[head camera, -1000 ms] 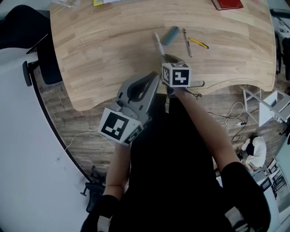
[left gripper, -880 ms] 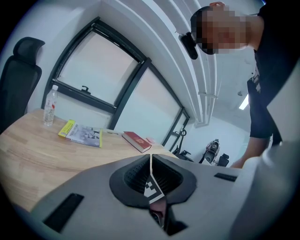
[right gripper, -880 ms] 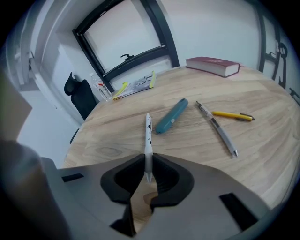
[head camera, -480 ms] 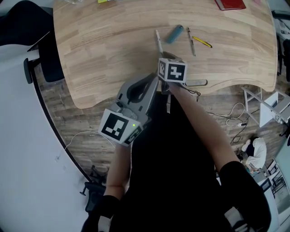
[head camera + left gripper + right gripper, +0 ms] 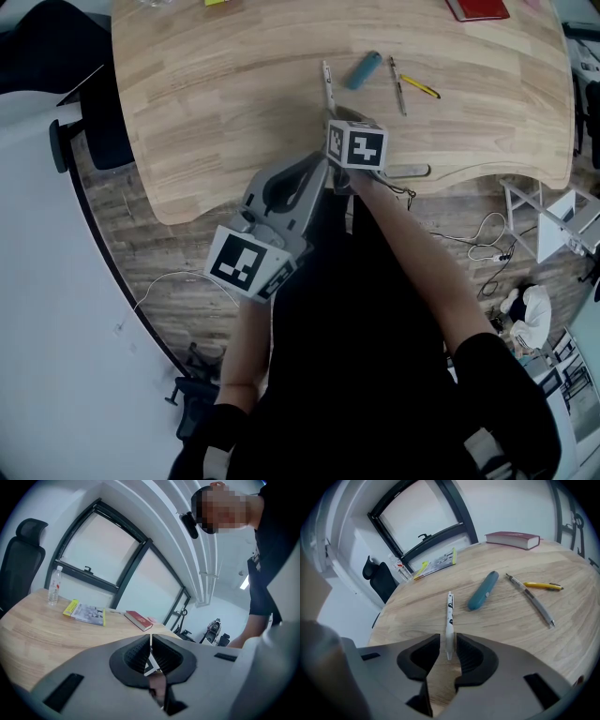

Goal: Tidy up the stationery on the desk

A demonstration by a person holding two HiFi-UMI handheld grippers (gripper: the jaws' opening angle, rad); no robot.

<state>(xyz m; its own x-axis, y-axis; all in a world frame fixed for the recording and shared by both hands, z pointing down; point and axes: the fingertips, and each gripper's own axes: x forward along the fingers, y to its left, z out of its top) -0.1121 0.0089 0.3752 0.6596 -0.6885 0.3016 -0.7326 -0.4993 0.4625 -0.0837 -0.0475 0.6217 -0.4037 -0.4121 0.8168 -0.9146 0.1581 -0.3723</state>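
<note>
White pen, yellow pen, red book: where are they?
white pen [image 5: 449,620], right gripper view, middle of its barrel
yellow pen [image 5: 543,586], right gripper view, middle of its barrel
red book [image 5: 513,536], right gripper view, its top cover

Setting: an office. Curved pale-wood desk [image 5: 234,112] on plank flooring [image 5: 150,248]. Black high-back office chair [image 5: 18,559] at the desk's far left. Tall dark-framed windows [image 5: 108,555] behind. On the desk: pens [image 5: 529,600], a red book [image 5: 138,619], a printed booklet [image 5: 86,612], a water bottle [image 5: 54,586]. Cables [image 5: 484,249] lie on the floor, right.
</note>
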